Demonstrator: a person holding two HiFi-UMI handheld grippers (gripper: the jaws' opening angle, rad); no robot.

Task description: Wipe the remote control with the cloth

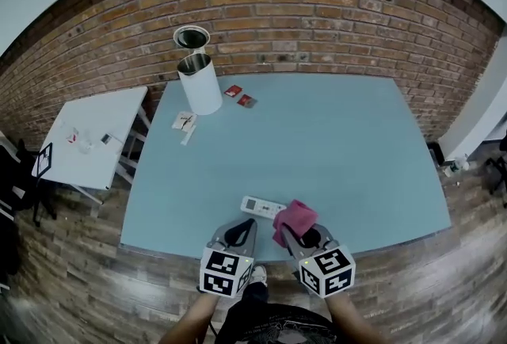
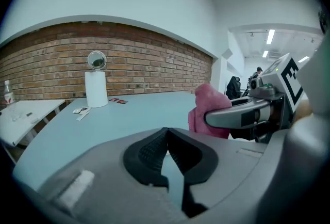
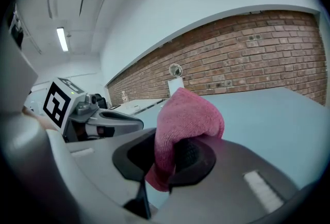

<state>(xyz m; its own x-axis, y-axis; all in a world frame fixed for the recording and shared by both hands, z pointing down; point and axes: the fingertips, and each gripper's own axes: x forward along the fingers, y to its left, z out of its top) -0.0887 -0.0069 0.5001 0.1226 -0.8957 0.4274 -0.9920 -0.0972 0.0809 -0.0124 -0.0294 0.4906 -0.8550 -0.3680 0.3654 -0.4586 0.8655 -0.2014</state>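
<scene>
The person stands at the near edge of the pale blue table (image 1: 333,136), a gripper in each hand, both held up off the tabletop and side by side.

The left gripper (image 1: 242,228) is clenched on nothing: in its own view the two dark pads (image 2: 149,153) meet at the tips, with only bare table showing behind them.

The right gripper (image 1: 304,239) grasps the pink cloth (image 1: 295,217). In its own view the cloth (image 3: 185,114) is pinched between the jaws, bunched into a rounded lump above them, with a short end hanging below. From the left gripper view the same cloth (image 2: 209,109) shows at the right, beside the right gripper (image 2: 242,114).

The remote control (image 1: 263,207), white and slim, lies flat on the table near the near edge. It sits just beyond the left gripper and just left of the cloth; neither gripper touches it, and I cannot tell whether the cloth does.

At the far left of the table stands a white cylinder (image 1: 200,85) with a round mirror (image 1: 191,38) behind it. Two small red packets (image 1: 239,96) lie to its right and some white cards (image 1: 184,122) in front of it. A small white side table (image 1: 95,136) stands off to the left, before the brick wall (image 1: 317,17).
</scene>
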